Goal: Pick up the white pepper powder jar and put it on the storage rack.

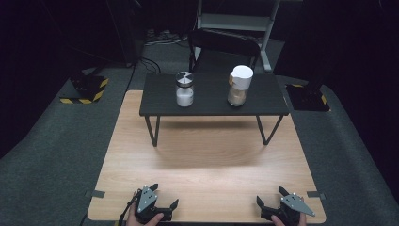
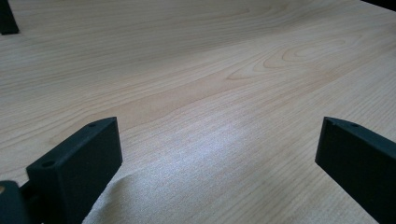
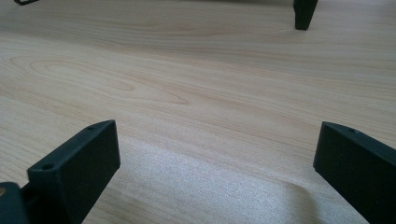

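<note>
Left tongs [image 1: 163, 203] jaws apart, empty, low over the bench [image 1: 207, 155]; right tongs [image 1: 269, 200] same. Ahead of left tongs, on a raised black shelf [image 1: 211, 109]: glass jar [image 1: 184, 89], white fill. Ahead of right: capped jar [image 1: 239, 85], tan fill. Both likely rigid, slick, breakable; grip mid-body

A small raised shelf [image 1: 214, 96] is set on the far part of the wooden table [image 1: 207, 160]. On it, 2 jars are placed well apart: a glass jar [image 1: 184, 89] to the left, a lidded jar [image 1: 239, 85] to the right. A chair [image 1: 223, 51] is placed behind the shelf.
</note>
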{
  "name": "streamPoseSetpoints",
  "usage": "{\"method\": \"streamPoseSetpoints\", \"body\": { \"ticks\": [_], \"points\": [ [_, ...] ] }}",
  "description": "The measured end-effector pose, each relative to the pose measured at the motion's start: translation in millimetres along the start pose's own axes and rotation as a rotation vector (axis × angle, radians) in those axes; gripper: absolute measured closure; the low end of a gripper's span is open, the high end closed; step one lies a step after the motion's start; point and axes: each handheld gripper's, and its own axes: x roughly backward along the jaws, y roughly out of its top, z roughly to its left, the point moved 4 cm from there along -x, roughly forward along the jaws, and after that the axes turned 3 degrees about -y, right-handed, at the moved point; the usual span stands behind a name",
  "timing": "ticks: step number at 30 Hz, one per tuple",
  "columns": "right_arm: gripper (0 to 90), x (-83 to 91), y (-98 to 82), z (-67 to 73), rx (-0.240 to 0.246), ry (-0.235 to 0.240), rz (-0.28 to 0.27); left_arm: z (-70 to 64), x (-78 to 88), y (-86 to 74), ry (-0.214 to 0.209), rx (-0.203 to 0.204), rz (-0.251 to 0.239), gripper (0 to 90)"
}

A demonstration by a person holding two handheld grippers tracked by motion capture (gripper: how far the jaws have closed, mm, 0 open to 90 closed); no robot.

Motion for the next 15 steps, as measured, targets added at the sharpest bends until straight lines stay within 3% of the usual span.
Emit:
{"method": "streamPoseSetpoints", "body": {
  "ticks": [6,15],
  "points": [
    [0.0,0.2,0.0,-3.3,-0.038,-0.004,0.005,0.2,0.1,-0.1,0.003,0.004,-0.001,1.0],
    [0.0,-0.4,1.2,-4.7,-0.042,0.006,0.008,0.2,1.1,-1.9,-0.003,-0.005,-0.009,1.0]
  ]
}}
